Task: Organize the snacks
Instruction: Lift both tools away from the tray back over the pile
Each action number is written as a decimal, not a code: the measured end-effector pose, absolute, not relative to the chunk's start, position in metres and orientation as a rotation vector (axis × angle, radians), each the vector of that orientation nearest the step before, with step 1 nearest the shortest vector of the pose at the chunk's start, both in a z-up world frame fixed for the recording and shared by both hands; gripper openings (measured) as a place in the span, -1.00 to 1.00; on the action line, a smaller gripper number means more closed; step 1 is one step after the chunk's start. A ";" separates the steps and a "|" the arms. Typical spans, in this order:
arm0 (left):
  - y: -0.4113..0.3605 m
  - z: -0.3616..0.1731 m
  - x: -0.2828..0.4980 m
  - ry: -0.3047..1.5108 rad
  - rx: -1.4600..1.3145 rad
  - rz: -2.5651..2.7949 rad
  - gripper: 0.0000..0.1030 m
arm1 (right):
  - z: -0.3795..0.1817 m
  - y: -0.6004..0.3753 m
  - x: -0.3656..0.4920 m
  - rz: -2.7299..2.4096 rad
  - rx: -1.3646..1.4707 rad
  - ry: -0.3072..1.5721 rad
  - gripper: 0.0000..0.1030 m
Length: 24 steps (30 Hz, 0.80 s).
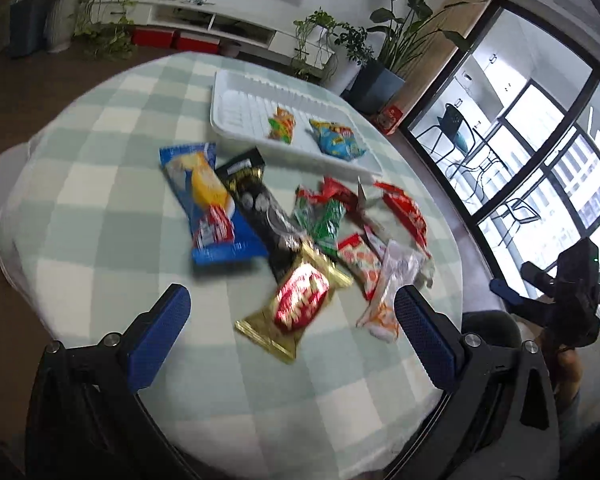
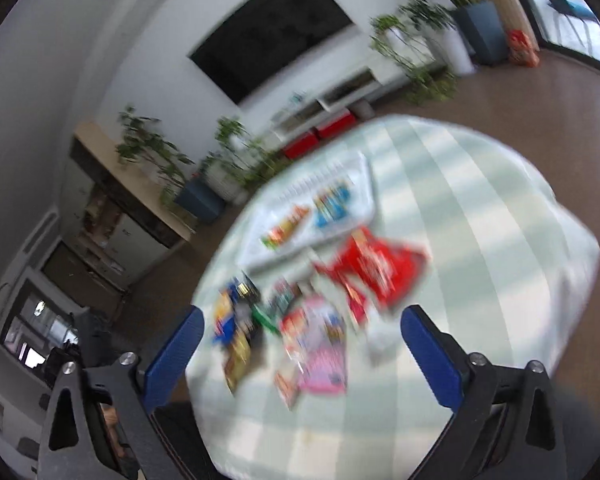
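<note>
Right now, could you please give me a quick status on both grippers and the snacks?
Left gripper open, empty, above gold-and-red packet. Right gripper open, empty. Two snacks in white tray; the rest piled on the table. Nothing blocking.

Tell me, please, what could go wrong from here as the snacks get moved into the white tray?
1. The loose snacks overlap: the black packet lies over the gold-and-red packet, so closing the open left gripper there may drag a neighbour along.
2. The white tray sits near the far table edge; a hard drop might push it outward.
3. The right gripper view is motion-blurred, so aiming now seems unreliable.
</note>
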<state>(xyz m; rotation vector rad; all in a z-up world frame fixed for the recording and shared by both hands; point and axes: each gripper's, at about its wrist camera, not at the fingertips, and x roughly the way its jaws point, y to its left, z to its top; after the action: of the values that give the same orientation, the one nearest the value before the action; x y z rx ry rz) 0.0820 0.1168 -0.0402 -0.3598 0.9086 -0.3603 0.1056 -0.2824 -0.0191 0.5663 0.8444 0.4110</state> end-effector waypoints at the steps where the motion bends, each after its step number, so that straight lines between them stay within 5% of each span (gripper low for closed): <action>1: 0.110 -0.048 0.075 0.920 -0.362 -0.382 0.99 | -0.031 -0.280 0.100 0.404 0.592 0.886 0.76; 14: 0.067 -0.042 0.102 0.969 -0.052 -0.482 0.97 | -0.049 -0.246 0.087 0.447 0.530 0.915 0.71; 19: 0.063 -0.055 0.125 1.051 0.010 -0.567 0.38 | -0.050 -0.238 0.091 0.443 0.498 0.922 0.63; 24: 0.052 -0.065 0.136 1.092 0.073 -0.600 0.37 | -0.056 -0.229 0.104 0.409 0.489 0.973 0.44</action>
<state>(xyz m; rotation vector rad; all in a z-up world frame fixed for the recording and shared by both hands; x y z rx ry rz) 0.1363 0.0517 -0.0646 0.0732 1.0917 -0.5997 0.1044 -0.2295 -0.0561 0.4886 0.9734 0.4093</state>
